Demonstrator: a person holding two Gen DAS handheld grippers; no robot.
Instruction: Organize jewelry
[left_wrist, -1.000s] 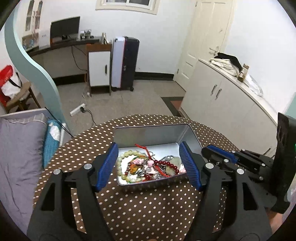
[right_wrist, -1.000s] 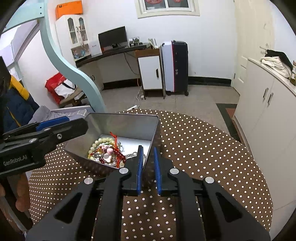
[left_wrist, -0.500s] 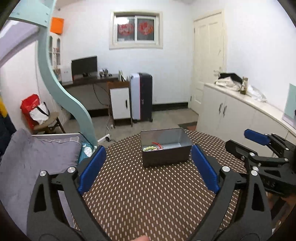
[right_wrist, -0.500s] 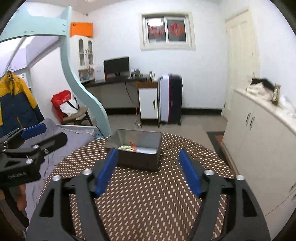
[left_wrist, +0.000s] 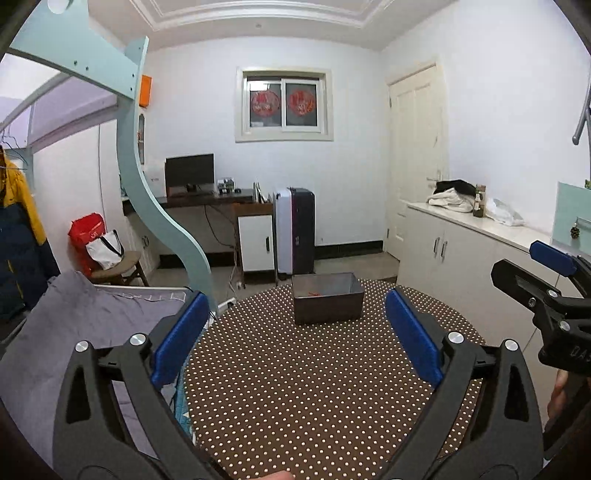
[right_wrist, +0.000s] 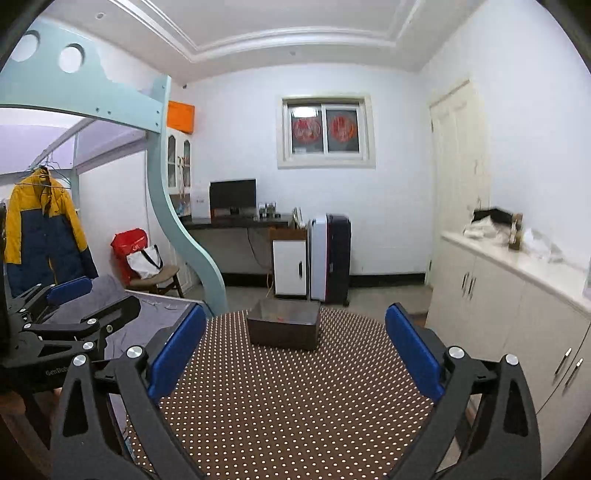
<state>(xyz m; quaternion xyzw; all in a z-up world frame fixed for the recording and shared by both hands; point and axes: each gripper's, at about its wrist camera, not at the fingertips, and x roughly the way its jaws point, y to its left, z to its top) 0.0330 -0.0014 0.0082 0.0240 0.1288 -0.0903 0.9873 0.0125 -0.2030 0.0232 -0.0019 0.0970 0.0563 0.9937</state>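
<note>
A grey metal tin (left_wrist: 327, 302) stands at the far side of a round table with a brown polka-dot cloth (left_wrist: 314, 387). A bit of red jewelry (left_wrist: 314, 294) shows over its rim; the rest of its contents is hidden. The tin also shows in the right wrist view (right_wrist: 283, 328). My left gripper (left_wrist: 295, 336) is open and empty, well back from the tin. My right gripper (right_wrist: 293, 350) is open and empty, also well back. The right gripper shows at the right edge of the left wrist view (left_wrist: 550, 273); the left gripper shows at the left of the right wrist view (right_wrist: 70, 310).
A bed with grey bedding (left_wrist: 74, 325) lies left of the table, beside a curved pale-green bunk frame (left_wrist: 166, 229). White cabinets (left_wrist: 461, 251) run along the right wall. A desk, a small white cabinet and a suitcase (left_wrist: 295, 229) stand at the far wall.
Both grippers pulled up and back from the tin. The right gripper went from shut at the tin's rim to wide open. The tin now looks small and far.
</note>
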